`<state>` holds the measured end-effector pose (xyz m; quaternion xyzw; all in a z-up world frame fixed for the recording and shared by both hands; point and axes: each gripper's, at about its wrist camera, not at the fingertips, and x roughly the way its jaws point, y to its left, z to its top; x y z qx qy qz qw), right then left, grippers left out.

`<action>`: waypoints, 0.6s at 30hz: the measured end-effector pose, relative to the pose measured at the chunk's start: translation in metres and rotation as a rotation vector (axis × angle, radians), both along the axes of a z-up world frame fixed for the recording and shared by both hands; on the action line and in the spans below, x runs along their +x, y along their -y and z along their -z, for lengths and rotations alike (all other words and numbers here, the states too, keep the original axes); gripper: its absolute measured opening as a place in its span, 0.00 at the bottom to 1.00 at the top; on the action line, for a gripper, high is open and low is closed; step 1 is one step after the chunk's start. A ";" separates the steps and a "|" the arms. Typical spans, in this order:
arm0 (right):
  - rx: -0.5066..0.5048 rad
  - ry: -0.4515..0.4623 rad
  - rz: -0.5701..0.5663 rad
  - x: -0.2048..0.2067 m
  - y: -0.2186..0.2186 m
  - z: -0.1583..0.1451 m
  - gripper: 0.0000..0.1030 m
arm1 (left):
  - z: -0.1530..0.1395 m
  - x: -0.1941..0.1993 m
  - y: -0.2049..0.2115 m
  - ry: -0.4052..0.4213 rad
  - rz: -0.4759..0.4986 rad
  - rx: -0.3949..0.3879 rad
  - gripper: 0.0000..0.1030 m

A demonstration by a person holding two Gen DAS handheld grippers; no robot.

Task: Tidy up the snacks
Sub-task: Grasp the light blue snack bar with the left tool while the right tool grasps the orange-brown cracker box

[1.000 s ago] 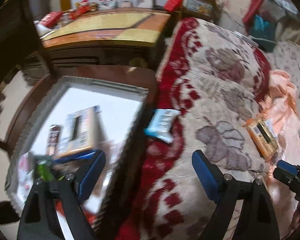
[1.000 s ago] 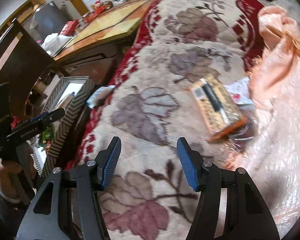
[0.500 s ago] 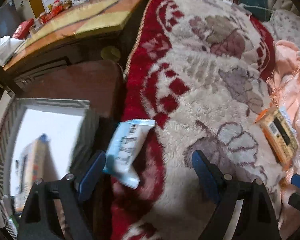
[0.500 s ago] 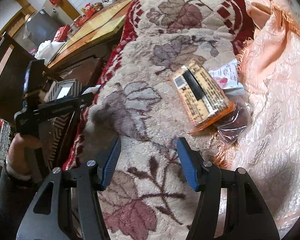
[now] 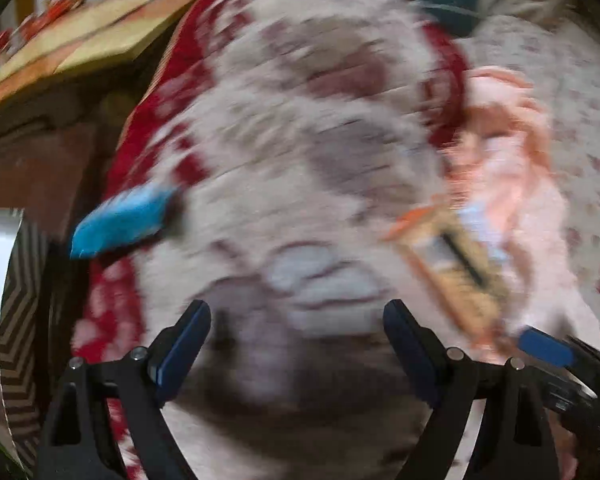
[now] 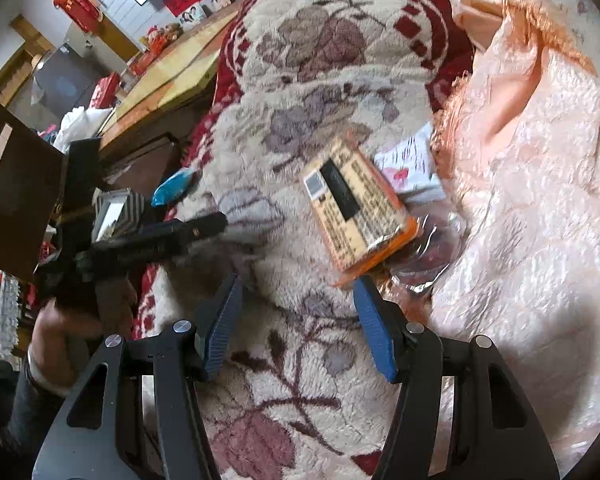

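Observation:
An orange snack pack [image 6: 356, 208] lies label-up on the flowered blanket [image 6: 300, 360]. A white packet [image 6: 412, 164] and a clear wrapper [image 6: 432, 256] are tucked under its far side. My right gripper [image 6: 298, 284] hangs open just short of the pack's near corner, holding nothing. A blue snack packet [image 5: 120, 220] rests on the blanket's red left edge. My left gripper [image 5: 296, 328] is wide open over the blanket and empty, with the blue packet to its upper left and the orange pack [image 5: 456, 264] to its right. The left wrist view is blurred.
A chevron-patterned box [image 5: 20, 300] stands open at the lower left beside the sofa. A wooden table [image 6: 172, 68] with red items is behind it. Pink fabric [image 6: 532, 184] covers the right side. A hand [image 6: 72, 320] holds the left gripper.
My left gripper swung right, from over the box to over the blanket, passing the blue packet. My right gripper moved closer to the orange pack. Both kept their openings.

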<state>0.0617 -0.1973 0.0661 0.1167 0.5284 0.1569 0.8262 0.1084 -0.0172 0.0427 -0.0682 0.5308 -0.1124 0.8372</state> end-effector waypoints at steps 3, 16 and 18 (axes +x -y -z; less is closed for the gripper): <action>-0.006 0.012 -0.017 0.001 0.000 -0.007 0.56 | -0.018 -0.009 0.002 0.049 -0.005 0.046 0.87; -0.008 -0.005 -0.101 0.005 -0.018 0.007 0.56 | 0.000 0.021 -0.100 -0.104 -0.431 -0.072 0.87; -0.047 0.006 -0.150 0.010 -0.028 0.006 0.56 | 0.004 0.027 -0.104 -0.132 -0.493 -0.093 0.87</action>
